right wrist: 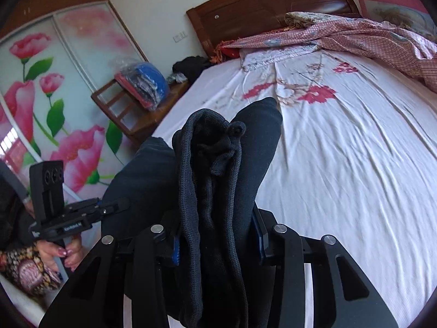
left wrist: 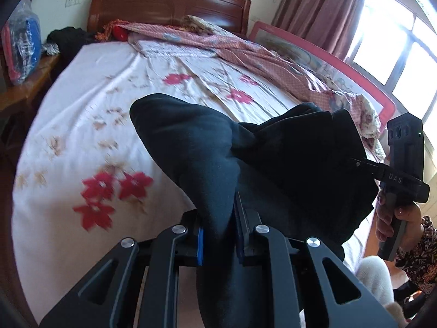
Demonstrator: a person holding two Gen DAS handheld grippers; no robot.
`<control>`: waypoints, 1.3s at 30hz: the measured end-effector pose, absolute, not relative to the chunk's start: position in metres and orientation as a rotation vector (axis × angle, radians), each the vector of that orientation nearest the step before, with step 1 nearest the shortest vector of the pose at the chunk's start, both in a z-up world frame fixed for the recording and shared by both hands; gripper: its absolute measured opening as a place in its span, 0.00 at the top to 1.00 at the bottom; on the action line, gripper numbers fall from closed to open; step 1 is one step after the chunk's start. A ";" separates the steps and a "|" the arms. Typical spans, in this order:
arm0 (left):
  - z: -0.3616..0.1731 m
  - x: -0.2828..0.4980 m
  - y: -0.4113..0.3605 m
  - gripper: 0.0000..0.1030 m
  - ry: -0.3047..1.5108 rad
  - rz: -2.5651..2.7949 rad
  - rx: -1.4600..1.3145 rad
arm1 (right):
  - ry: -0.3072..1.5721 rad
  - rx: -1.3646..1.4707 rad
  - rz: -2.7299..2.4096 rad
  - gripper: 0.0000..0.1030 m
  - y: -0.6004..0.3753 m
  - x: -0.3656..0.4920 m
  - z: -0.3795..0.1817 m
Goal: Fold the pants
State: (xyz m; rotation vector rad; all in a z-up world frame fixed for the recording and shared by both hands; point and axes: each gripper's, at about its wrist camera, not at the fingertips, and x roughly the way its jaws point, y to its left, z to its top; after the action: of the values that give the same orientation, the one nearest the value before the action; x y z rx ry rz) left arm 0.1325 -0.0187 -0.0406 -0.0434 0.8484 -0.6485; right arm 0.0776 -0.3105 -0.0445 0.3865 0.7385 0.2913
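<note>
Dark navy pants (left wrist: 207, 147) hang bunched above the bed, held at two places. My left gripper (left wrist: 220, 242) is shut on a thin fold of the fabric, its blue pads pressing both sides. In the right wrist view my right gripper (right wrist: 217, 242) is shut on a thick bunch of the pants (right wrist: 215, 169), where a ribbed waistband and drawstring knot show. The right gripper's body (left wrist: 404, 169), held by a hand, appears at the right of the left wrist view. The left gripper's body (right wrist: 71, 218) shows at lower left of the right wrist view.
A bed with a white floral sheet (left wrist: 90, 125) lies below. A pink quilt (left wrist: 245, 49) is piled along the headboard and far side. A wooden side table (right wrist: 136, 109) with a bagged bundle stands left of the bed, before a flowered wardrobe (right wrist: 41, 87).
</note>
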 end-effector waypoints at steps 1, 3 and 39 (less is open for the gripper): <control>-0.041 0.143 -0.018 0.84 0.846 -0.633 -0.035 | 0.725 0.389 0.291 0.63 -0.309 0.087 -0.045; -0.046 0.165 -0.019 0.84 0.839 -0.607 -0.005 | 0.714 0.390 0.287 0.63 -0.308 0.109 -0.050; -0.105 0.153 -0.062 0.32 0.870 -0.414 0.148 | 1.042 0.150 -0.053 1.00 -0.264 0.229 -0.106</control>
State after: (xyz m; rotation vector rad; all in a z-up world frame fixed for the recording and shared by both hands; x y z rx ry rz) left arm 0.1533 -0.0624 -0.1047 0.1481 0.8697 -0.4136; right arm 0.2286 -0.2644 -0.1065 0.1498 1.0420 -0.0529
